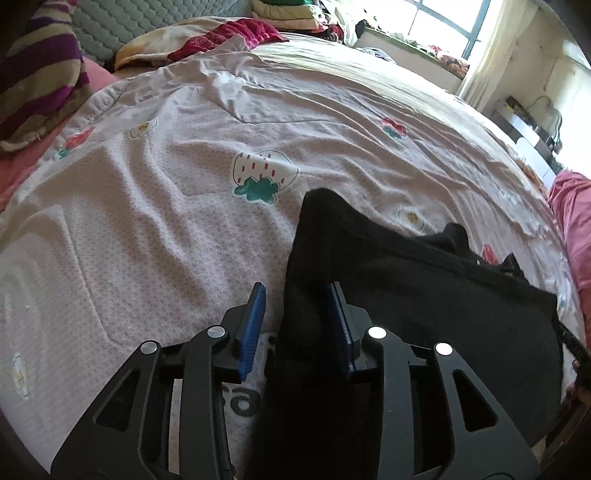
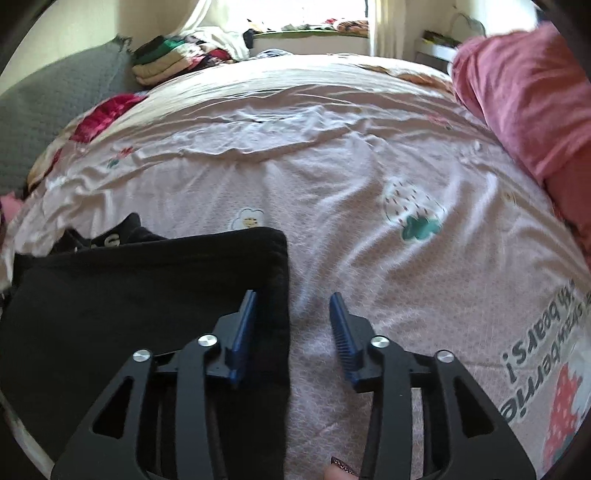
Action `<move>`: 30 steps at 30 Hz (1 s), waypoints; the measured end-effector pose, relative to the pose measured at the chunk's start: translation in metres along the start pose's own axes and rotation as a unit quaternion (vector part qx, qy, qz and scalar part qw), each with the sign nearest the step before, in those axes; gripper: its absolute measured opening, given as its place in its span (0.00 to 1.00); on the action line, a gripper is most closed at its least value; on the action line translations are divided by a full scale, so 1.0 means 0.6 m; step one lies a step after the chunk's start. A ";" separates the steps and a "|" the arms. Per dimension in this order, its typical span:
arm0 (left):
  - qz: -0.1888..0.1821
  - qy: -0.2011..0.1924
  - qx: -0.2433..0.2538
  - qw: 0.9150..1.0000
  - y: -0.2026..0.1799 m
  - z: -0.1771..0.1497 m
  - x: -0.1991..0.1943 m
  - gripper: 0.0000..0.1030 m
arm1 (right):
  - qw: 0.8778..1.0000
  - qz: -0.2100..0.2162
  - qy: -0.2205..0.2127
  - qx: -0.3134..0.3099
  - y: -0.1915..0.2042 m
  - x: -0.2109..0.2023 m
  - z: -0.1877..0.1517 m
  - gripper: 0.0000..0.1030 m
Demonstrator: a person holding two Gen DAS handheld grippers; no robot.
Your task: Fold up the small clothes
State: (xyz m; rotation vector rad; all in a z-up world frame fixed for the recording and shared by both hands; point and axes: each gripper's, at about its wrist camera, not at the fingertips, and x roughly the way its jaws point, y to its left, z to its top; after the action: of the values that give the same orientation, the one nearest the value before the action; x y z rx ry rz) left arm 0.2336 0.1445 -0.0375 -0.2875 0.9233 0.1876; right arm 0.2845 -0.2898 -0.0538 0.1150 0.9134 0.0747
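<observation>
Lying on pink printed bedsheet (image 1: 147,229): black garment (image 1: 424,295); both jaws apart, window behind.

Bed with pale pink printed cover (image 1: 184,221), sunlit window (image 1: 443,22) at one o'clock, grey quilted headboard (image 2: 48,110) at ten o'clock

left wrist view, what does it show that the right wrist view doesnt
Only the left wrist view: a striped pillow at upper left, and the left gripper, jaws apart with a fold of the black garment between them.

Only the right wrist view: printed lettering on the sheet at lower right, a fingertip at the bottom edge, and the right gripper, jaws open astride the garment's right edge.

Both: the black garment, the strawberry-print sheet, the folded pile by the window, and pink fabric at right.
</observation>
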 end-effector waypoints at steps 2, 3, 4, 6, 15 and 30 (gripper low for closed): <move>0.004 0.002 0.004 1.000 -0.004 -0.004 -0.003 0.29 | 1.000 0.002 0.002 0.011 -0.006 -0.007 -0.002 0.48; 0.005 0.003 0.006 1.000 -0.006 -0.006 -0.006 0.30 | 1.000 0.001 0.002 0.014 -0.007 -0.010 -0.002 0.52; 0.006 0.003 0.008 1.000 -0.007 -0.007 -0.008 0.30 | 1.000 -0.001 0.002 0.018 -0.009 -0.015 -0.005 0.55; 0.008 0.004 0.011 1.000 -0.009 -0.010 -0.013 0.34 | 1.000 -0.001 -0.004 0.029 -0.014 -0.026 -0.012 0.67; 0.015 0.006 0.020 1.000 -0.016 -0.024 -0.040 0.45 | 0.999 0.009 -0.046 0.008 -0.002 -0.091 -0.023 0.73; 0.002 -0.007 0.039 0.999 -0.032 -0.061 -0.116 0.50 | 0.992 0.080 -0.093 -0.010 0.025 -0.189 -0.056 0.78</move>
State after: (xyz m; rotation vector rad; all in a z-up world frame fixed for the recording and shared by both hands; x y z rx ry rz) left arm 0.1702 0.1119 0.0008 -0.2132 0.9149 0.1564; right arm 0.1884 -0.2856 0.0166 0.1739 0.7166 0.2191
